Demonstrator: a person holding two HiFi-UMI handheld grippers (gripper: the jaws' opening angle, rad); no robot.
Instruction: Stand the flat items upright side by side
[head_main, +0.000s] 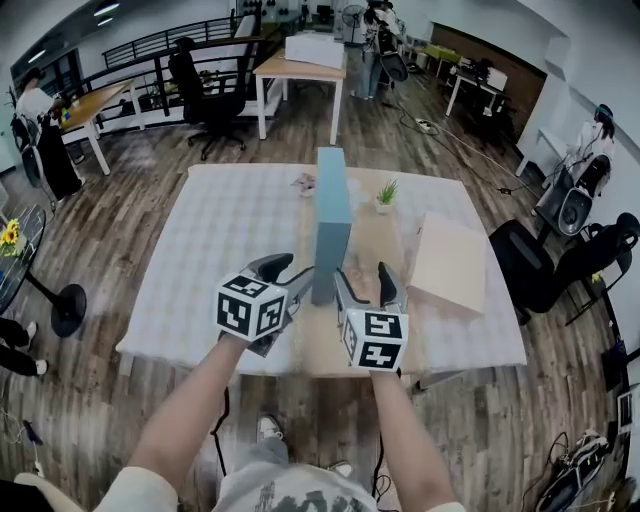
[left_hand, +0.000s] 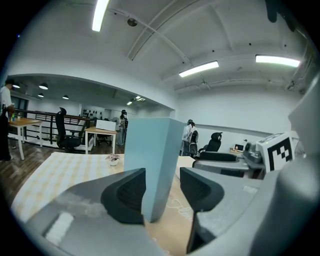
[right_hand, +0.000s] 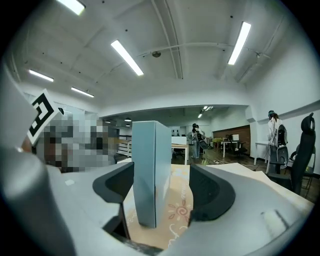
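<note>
- Head view: a tall blue box (head_main: 331, 225) is standing on its narrow edge at the middle of a cloth-covered table (head_main: 220, 240), resting on a tan patterned board (head_main: 375, 245) that is lying flat. The left gripper (head_main: 298, 280) and the right gripper (head_main: 364, 280) are flanking the box's near end, both forearms reaching in from the bottom of the frame and both tools pointing almost level across the table. A beige flat box (head_main: 452, 265) is lying on its face near the right edge, apart from the blue one. By the look of it, the first item is up and the beige box is waiting its turn. The next move is calling for a grip on one of its edges, then a tilt onto that edge close beside the blue box.
- Left gripper view: the left gripper (left_hand: 162, 187) is holding its jaws well apart, with the blue box (left_hand: 150, 160) framed between them. A gap is showing at the right pad, so nothing is looking clamped.
- Right gripper view: the right gripper (right_hand: 161, 185) is standing wide open, with the blue box (right_hand: 147, 170) upright between the pads and clear of both. The patterned board (right_hand: 180, 210) is showing beneath.
</note>
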